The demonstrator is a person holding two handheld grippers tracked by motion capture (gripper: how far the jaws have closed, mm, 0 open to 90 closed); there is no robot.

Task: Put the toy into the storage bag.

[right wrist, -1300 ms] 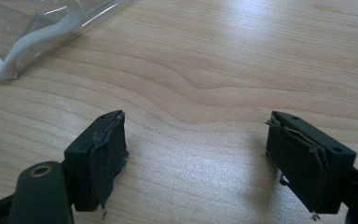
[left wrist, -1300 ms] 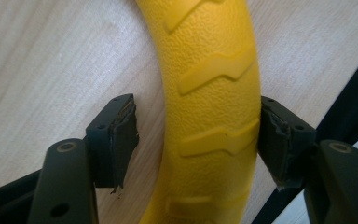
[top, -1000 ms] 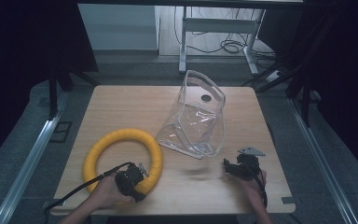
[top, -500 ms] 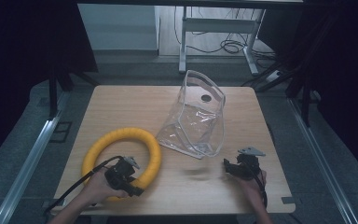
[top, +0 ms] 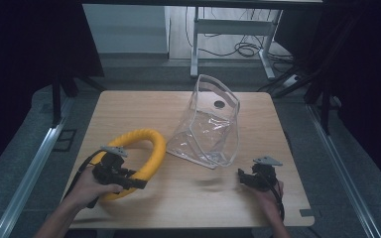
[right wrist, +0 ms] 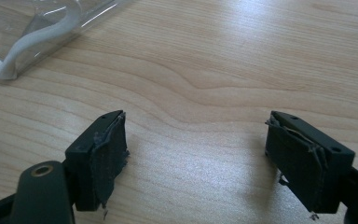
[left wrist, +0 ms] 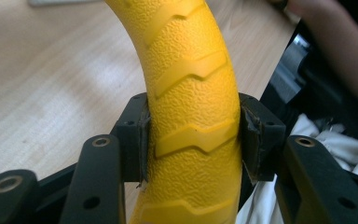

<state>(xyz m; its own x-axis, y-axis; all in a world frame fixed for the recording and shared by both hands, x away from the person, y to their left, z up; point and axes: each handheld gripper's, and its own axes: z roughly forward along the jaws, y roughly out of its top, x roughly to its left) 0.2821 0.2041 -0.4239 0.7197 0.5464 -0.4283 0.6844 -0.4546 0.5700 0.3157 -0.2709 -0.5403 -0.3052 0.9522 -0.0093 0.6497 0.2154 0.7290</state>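
One yellow ring (top: 146, 148), one clear bag (top: 211, 126)

Left hand-held gripper (top: 129, 179) clamps the tilted yellow ring (top: 151, 148) beside the clear bag (top: 208, 131).

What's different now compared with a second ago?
The left gripper, shut on the yellow ring, has lifted the ring's near side off the table, so it now stands tilted where earlier it lay flat. The hand drew back toward the table's near left corner. The right gripper, jaws open, and the clear plastic bag stayed put.
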